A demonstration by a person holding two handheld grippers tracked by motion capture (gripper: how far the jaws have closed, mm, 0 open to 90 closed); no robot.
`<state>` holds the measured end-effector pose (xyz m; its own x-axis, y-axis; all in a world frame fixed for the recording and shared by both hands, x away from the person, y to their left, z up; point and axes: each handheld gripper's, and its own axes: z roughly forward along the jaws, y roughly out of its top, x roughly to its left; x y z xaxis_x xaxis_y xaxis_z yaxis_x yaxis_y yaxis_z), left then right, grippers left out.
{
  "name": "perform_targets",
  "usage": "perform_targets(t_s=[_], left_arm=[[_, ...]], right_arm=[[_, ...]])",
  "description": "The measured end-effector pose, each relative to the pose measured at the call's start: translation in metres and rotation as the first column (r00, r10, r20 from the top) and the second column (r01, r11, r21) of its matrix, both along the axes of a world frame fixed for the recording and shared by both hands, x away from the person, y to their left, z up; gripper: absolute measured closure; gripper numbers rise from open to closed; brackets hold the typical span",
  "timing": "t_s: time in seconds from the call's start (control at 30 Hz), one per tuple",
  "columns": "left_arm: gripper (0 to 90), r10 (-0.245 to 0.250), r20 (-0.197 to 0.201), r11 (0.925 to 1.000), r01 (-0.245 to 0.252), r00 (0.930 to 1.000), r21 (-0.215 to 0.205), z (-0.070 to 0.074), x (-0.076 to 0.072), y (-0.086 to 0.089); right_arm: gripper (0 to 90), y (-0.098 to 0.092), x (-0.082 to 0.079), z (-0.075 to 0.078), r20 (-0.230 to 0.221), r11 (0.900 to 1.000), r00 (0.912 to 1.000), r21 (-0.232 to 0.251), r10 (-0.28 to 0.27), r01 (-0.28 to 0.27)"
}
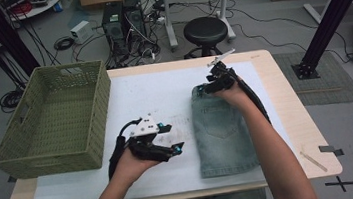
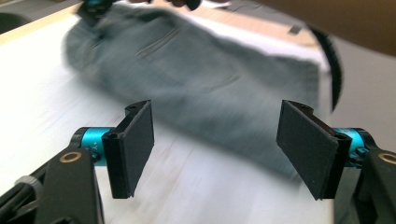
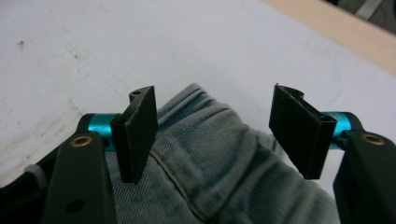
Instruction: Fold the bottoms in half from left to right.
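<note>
I have the folded jeans (image 1: 223, 132) lying flat on the white sheet (image 1: 164, 96) that covers the table (image 1: 284, 92), in its right half, running from the middle toward the near edge. My right claw (image 1: 212, 86) sits at the far end of the denim; in the right gripper view (image 3: 212, 133) its jaws stand apart with a raised fold of the waistband between them, the pads not pressing on it. My left claw (image 1: 174, 142) hovers just left of the jeans, nearer the near edge, jaws apart with nothing between them; in the left gripper view (image 2: 217, 144) it looks across bare sheet at the blurred denim (image 2: 187, 79). A green woven basket (image 1: 56, 120) stands on the table's left edge, well apart from the jeans, with bare sheet between them. Beyond the far edge a black stool (image 1: 205, 31) and a computer tower (image 1: 123, 27) stand on the floor. A pale strip (image 1: 314, 161) lies at the near right corner.
</note>
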<state>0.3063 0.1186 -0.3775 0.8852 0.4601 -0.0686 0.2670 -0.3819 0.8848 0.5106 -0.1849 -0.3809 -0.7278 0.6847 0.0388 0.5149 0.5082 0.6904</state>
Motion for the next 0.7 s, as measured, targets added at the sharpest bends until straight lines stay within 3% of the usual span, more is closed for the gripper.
perform_targets(t_s=[0.13, 0.23, 0.33, 0.5, 0.63, 0.7], left_arm=[[27.5, 0.027, -0.014, 0.9996, -0.027, 0.9995, -0.001, -0.007, -0.005, 0.020], [27.6, 0.040, -0.025, 0.9989, -0.041, 0.9989, -0.022, -0.010, -0.004, 0.029], [27.6, 0.054, -0.024, 0.9976, -0.055, 0.9983, -0.043, -0.008, -0.003, 0.035], [27.5, 0.070, -0.016, 0.9958, -0.071, 0.9974, -0.059, -0.004, -0.002, 0.039], [27.6, 0.074, -0.021, 0.9961, -0.075, 0.9970, -0.047, -0.007, -0.001, 0.039], [27.6, 0.078, -0.026, 0.9961, -0.079, 0.9966, -0.039, -0.009, 0.000, 0.038]], right_arm=[[54.3, 0.014, 0.007, -0.012, -0.056, 0.999, 0.9972, -0.005, 0.050, -0.050], [67.8, 0.022, 0.006, -0.012, -0.039, 0.996, 0.9954, -0.002, 0.088, -0.088], [74.8, 0.031, 0.001, -0.005, 0.000, 0.993, 0.9934, -0.013, 0.115, -0.115], [78.7, 0.042, -0.002, 0.008, 0.058, 0.987, 0.9857, 0.003, 0.158, -0.159], [75.9, 0.046, 0.003, 0.002, 0.051, 0.988, 0.9863, -0.006, 0.157, -0.157], [66.7, 0.045, 0.006, -0.006, 0.028, 0.990, 0.9900, 0.002, 0.138, -0.138]])
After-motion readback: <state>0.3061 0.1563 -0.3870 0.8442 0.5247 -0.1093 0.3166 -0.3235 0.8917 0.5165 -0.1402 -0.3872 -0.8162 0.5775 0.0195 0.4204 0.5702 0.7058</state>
